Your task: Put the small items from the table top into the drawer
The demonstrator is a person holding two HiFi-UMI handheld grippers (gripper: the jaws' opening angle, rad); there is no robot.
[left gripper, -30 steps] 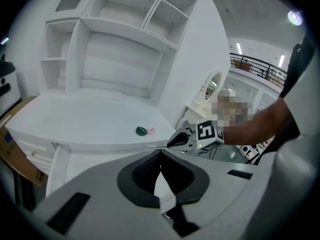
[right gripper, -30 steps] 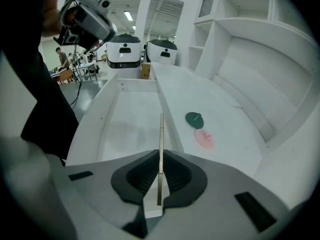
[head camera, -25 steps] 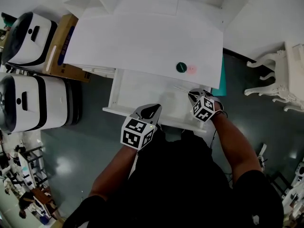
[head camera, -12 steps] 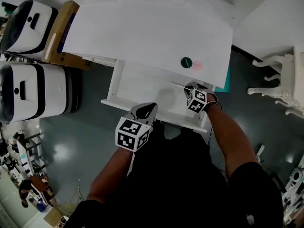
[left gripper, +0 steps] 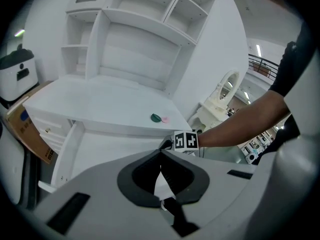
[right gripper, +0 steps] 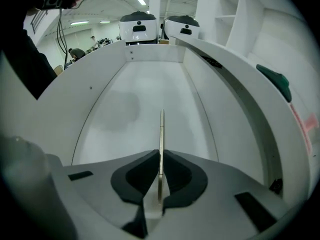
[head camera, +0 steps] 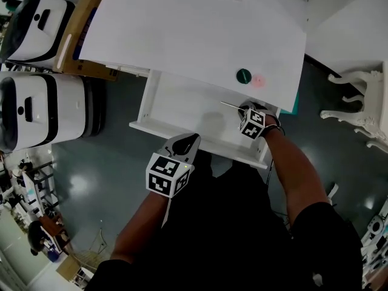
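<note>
Head view looks steeply down on a white table top (head camera: pixel 182 41) with its drawer (head camera: pixel 176 105) pulled open beneath the front edge. The right gripper (head camera: pixel 245 110) is inside the drawer at its right end, clamped on a thin pale stick (head camera: pixel 230 105) that points leftward over the drawer floor. In the right gripper view the jaws pinch that stick (right gripper: pixel 161 129) edge-on, and its free end hangs above the bare white bottom; whether it touches I can't tell. Two small items lie on the table top near its front right corner, touching or nearly so: a dark green round piece (head camera: pixel 243 76) and a pink one (head camera: pixel 259 80) just beside it. The left gripper (head camera: pixel 189 140) hovers over the drawer's front rim, and its own view shows the jaws pressed together with nothing between them. The cubes on both grippers carry black-and-white square markers. A cardboard box (head camera: pixel 73 38) beside two white-and-black machines (head camera: pixel 42 117) bears a blue panel, its print too small to read.
</note>
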